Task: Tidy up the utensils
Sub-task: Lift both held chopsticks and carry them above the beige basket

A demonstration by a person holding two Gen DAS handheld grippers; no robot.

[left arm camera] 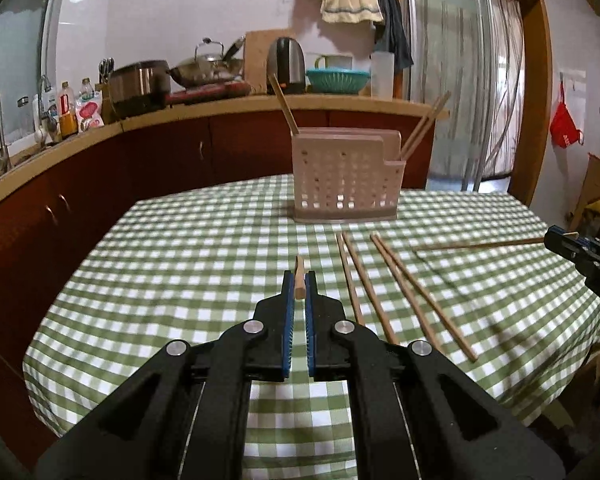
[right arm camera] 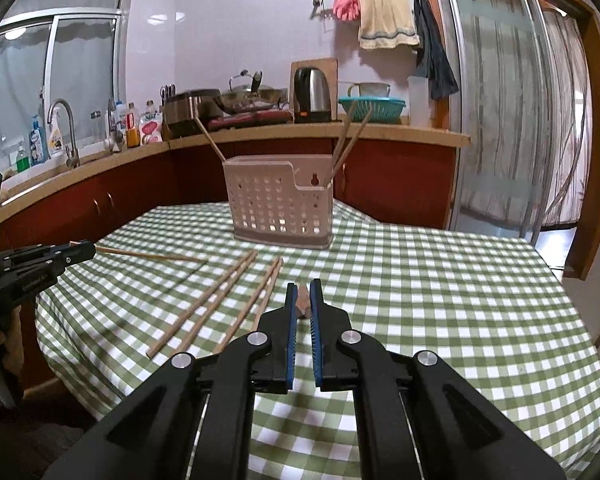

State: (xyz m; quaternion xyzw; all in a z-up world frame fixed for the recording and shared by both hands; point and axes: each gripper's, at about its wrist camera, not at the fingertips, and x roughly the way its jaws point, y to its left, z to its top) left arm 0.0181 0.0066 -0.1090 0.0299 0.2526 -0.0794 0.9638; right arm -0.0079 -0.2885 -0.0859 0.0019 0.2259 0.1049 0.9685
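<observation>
Two hand-held grippers: both black with blue pads, each clamped on one chopstick.
Left hand-held gripper (left arm camera: 299, 280): jaws nearly closed, pads pinching the butt end of a light brown wooden chopstick (left arm camera: 299, 283); from the right wrist view that stick's long axis runs across the cloth, toward the right.
Right hand-held gripper (right arm camera: 303, 294): jaws narrow, gripping a second brown wooden chopstick (right arm camera: 302, 300) by its end; seen from the left wrist view it stretches leftward over the cloth.
Held ends: only short stubs show between the pads in each gripper's own view; the rest is hidden behind the fingers.
Loose chopsticks: four thin wooden sticks (left arm camera: 384, 288) lie in two pairs on the green-and-white checked tablecloth (left arm camera: 180, 264) of the desk, between the two grippers, their long axes pointing toward the holder.
Holder: pale pink perforated plastic utensil basket (left arm camera: 346, 176) stands upright at the far side of the desk; three sticks lean out of it, one at the left, two at the right compartment.
Basket interior: not visible.
</observation>
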